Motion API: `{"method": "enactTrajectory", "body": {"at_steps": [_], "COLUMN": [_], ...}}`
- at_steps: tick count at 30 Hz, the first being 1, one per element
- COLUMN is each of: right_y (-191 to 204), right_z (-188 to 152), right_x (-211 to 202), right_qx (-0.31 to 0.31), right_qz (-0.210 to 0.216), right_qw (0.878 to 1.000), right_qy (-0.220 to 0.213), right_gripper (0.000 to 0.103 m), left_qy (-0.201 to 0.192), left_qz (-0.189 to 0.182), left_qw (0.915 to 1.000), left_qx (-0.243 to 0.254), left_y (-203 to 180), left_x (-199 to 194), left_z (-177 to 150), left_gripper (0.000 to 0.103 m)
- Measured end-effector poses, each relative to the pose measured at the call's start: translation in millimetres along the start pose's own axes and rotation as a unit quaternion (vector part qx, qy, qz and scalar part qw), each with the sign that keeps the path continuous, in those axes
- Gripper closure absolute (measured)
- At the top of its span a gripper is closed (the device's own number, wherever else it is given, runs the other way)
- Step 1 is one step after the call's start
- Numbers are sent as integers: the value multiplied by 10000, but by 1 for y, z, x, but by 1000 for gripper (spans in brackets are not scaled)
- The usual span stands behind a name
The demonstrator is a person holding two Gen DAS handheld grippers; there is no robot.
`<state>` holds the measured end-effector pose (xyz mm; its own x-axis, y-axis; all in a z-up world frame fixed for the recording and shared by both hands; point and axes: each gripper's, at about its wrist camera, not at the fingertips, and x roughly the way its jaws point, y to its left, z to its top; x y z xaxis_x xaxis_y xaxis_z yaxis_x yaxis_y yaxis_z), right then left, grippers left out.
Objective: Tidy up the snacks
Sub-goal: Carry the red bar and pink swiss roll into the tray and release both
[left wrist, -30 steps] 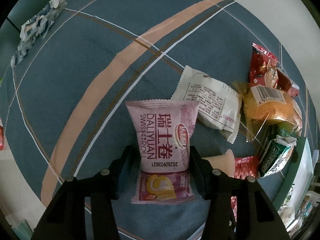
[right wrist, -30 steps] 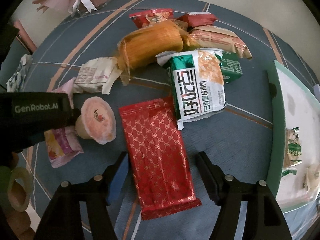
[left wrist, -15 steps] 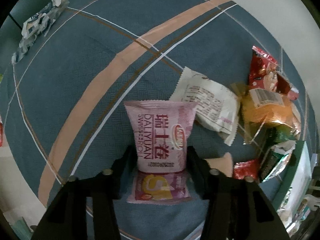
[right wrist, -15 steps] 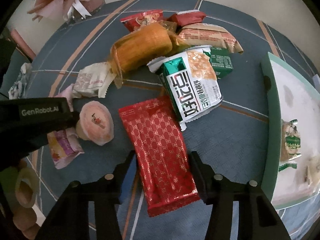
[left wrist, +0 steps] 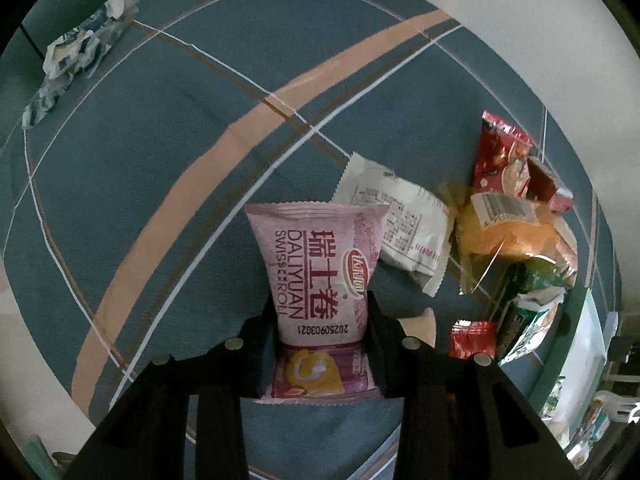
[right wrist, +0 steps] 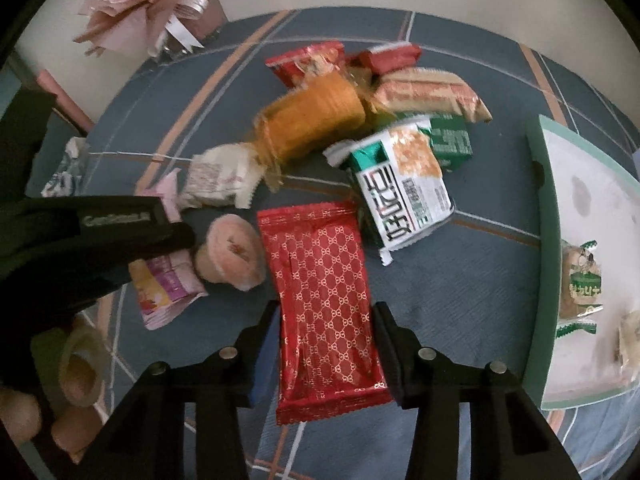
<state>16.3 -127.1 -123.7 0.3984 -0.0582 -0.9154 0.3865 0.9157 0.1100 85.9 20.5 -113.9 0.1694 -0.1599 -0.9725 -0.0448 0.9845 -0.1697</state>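
A second ago both grippers stood wide around their packets; now the left gripper [left wrist: 320,340] pinches the pink Swiss-roll packet [left wrist: 320,276], its far end raised off the blue plaid cloth [left wrist: 160,160], which lies bare up to the crumpled wrapper [left wrist: 76,56]. The right gripper [right wrist: 326,344] is closing on the red patterned packet [right wrist: 324,308], pads against its sides, with bare cloth between it and the tray [right wrist: 540,272].

A teal-blue tablecloth [left wrist: 160,160] crossed by peach and white stripes. A pink Swiss roll packet [left wrist: 320,268] with dark red lettering. A red packet [right wrist: 324,300] patterned in gold lattice.
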Motion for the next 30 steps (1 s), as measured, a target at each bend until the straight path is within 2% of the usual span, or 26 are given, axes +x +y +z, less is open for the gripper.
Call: {"method": "enactTrajectory", "body": {"at_steps": [6, 12, 17, 22, 30], "right_y": [-1, -6, -23, -54, -125], "right_z": [2, 0, 1, 3, -2], "right_x": [-32, -54, -61, -76, -96], "right_qx": [-28, -63, 210, 619, 1559], "right_qz": [170, -20, -10, -132, -320], "right_qw": [9995, 9987, 9979, 9942, 9819], "right_qy": [-255, -512, -608, -874, -1023], "right_gripper": [55, 55, 55, 55, 55], "left_qy": [-224, -508, -690, -807, -835], "left_qz": [-142, -323, -437, -535, -601], "left_qw": [9996, 9982, 9966, 9948, 9901], "left_qx": [-47, -10, 65, 317, 960], "left_y": [4, 7, 2, -13, -64], "left_x": [-22, -48, -68, -82, -74], "left_z": [-2, -8, -15, -26, -38], "left_gripper": [64, 64, 64, 64, 64]}}
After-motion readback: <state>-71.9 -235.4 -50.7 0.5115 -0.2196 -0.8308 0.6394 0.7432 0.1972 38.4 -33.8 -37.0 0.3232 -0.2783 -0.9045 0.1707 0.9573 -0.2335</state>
